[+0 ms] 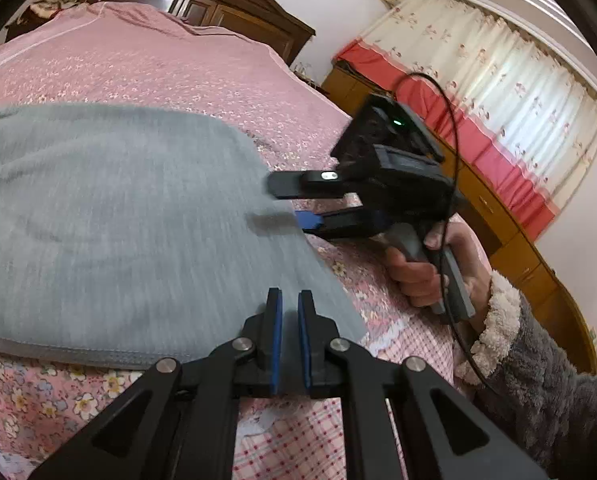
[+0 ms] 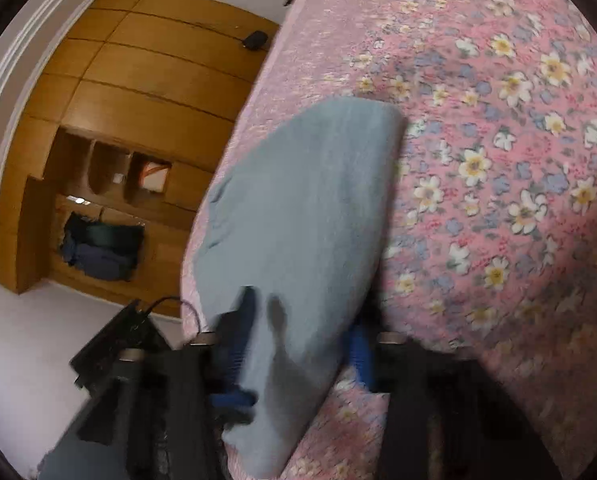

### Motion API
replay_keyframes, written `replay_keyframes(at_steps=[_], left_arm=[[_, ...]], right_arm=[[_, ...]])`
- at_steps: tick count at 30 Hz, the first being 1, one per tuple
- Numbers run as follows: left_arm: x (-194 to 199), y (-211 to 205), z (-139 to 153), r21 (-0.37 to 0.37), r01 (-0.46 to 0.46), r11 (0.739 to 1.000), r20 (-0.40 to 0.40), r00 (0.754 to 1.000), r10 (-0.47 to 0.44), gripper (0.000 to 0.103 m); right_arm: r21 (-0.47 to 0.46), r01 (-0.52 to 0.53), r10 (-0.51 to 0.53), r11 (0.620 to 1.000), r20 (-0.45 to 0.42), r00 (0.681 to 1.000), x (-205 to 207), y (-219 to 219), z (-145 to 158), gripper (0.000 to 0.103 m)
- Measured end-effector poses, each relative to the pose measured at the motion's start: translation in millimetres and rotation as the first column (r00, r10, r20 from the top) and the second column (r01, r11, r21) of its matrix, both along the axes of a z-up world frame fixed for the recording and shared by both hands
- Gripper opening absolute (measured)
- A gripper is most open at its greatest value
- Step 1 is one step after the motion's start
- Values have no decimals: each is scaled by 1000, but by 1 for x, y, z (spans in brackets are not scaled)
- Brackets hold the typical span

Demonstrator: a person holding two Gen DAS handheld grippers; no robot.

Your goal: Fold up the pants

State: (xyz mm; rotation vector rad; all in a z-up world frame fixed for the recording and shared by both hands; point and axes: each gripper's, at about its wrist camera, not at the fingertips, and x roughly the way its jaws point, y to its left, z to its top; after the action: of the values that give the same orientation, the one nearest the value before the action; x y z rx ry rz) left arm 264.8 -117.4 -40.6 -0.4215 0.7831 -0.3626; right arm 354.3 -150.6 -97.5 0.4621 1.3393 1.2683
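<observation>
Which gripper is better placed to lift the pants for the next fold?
Likely the right gripper: its jaws straddle the edge of the grey pants. The left gripper is shut and empty above the hem.

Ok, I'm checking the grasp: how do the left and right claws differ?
The left claw is shut; the right claw is open. The left claw holds nothing; the right claw straddles the grey pants' side edge. Both have blue pads and sit over the pink bedspread.
</observation>
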Motion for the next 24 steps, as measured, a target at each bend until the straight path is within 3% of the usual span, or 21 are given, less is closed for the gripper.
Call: replay_keyframes(at_steps=[2, 6, 8, 11, 14, 16, 18, 22, 24], left_arm=[[-1, 2, -1, -2, 2, 1000, -6, 1000, -2, 6], [-2, 4, 3, 6, 11, 1000, 0, 1000, -11, 7], [-3, 6, 7, 9, 16, 1000, 8, 1000, -16, 8], [-4, 9, 18, 12, 19, 1000, 39, 999, -20, 10], [-3, 11, 24, 52, 20, 998, 65, 998, -24, 13], [-2, 15, 25, 87, 4, 996, 73, 997, -10, 13], [-1, 23, 25, 68, -19, 998, 72, 997, 14, 13], [0, 31, 22, 58, -38, 998, 63, 997, 34, 13], [5, 28, 20, 71, -28, 997, 58, 998, 24, 13]], right_arm=[[28, -7, 8, 1000, -28, 1000, 3, 3, 2, 13], [13, 18, -18, 1000, 2, 1000, 4, -25, 27, 10], [1, 67, -67, 998, 9, 998, 9, -49, 39, 1], [-37, 178, -178, 983, -10, 984, 24, -88, 31, 2], [86, 160, -154, 983, -77, 985, 22, -97, 27, 4], [145, 111, -99, 983, -90, 991, 15, -83, 34, 20], [157, 56, -43, 986, -82, 996, 5, -65, 38, 57], [91, 6, 0, 996, -67, 998, -8, -35, 29, 60], [15, -16, 17, 1000, -37, 999, -11, -26, 21, 57]])
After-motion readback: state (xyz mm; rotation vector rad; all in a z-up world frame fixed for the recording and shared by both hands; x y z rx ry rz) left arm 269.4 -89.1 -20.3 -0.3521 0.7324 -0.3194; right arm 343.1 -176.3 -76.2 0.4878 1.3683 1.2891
